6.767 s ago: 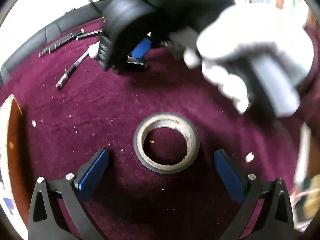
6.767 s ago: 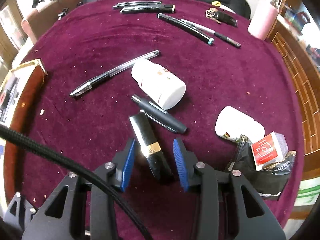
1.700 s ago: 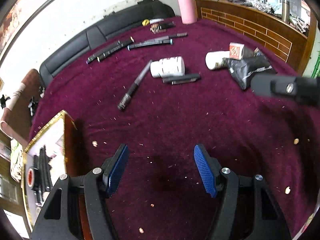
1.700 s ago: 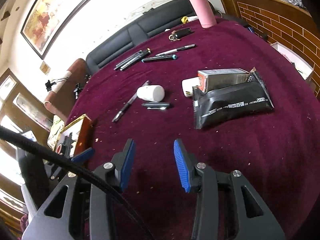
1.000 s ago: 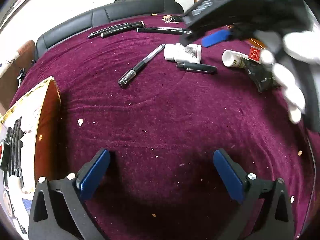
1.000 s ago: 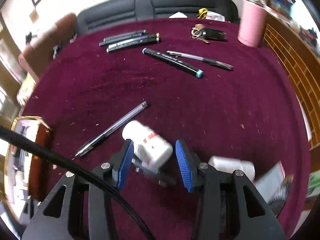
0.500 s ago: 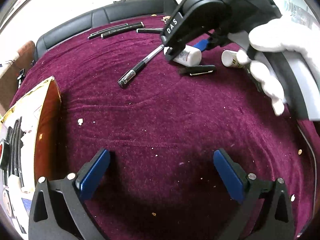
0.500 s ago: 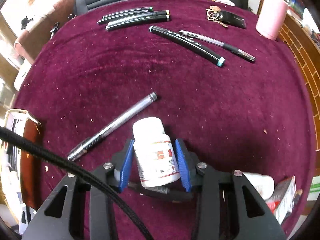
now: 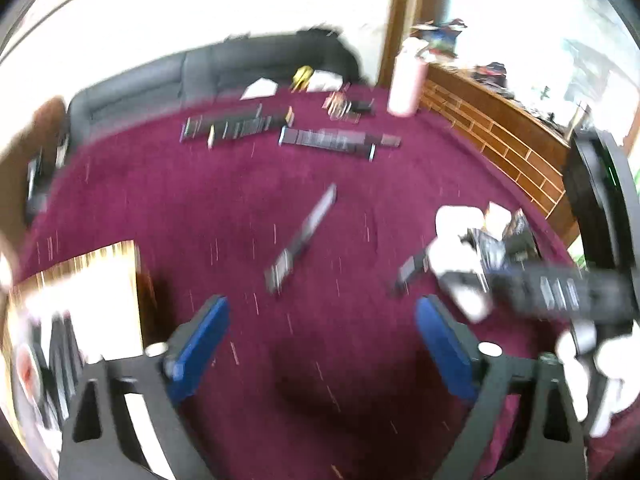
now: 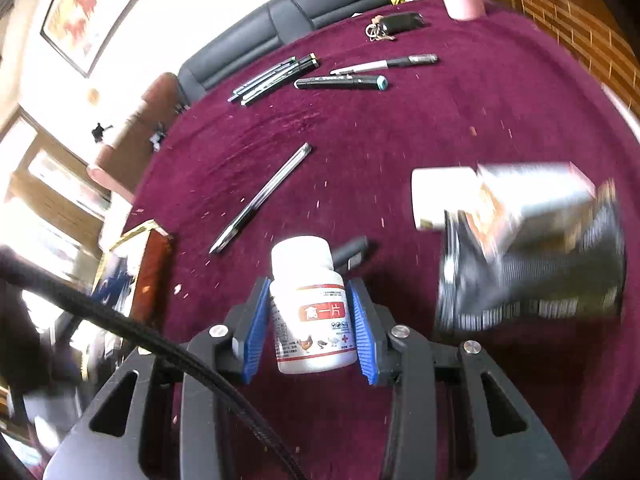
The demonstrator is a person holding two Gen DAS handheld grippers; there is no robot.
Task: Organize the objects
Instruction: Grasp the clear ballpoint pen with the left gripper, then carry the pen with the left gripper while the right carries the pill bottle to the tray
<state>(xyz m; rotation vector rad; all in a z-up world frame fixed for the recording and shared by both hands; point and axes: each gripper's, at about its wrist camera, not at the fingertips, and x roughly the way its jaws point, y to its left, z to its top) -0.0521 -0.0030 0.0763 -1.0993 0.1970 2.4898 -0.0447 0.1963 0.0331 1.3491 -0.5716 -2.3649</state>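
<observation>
Between our right fingers: our right gripper (image 10: 312, 330) has its blue pads clamped on the white pill bottle (image 10: 310, 306), cap pointing away, held above the maroon cloth (image 10: 440, 128).
Left gripper (image 9: 320, 354): our fingers stand wide apart with only cloth between them; this view is blurred.
Beside the bottle: a dark pen (image 10: 352, 252) just behind it, a clear pen (image 10: 260, 198) to its left.
To the right: a second white bottle (image 10: 436, 196), a small box (image 10: 528, 200) and a black pouch (image 10: 532, 276), blurred.
At left: a gold-edged tray (image 10: 150, 256).
</observation>
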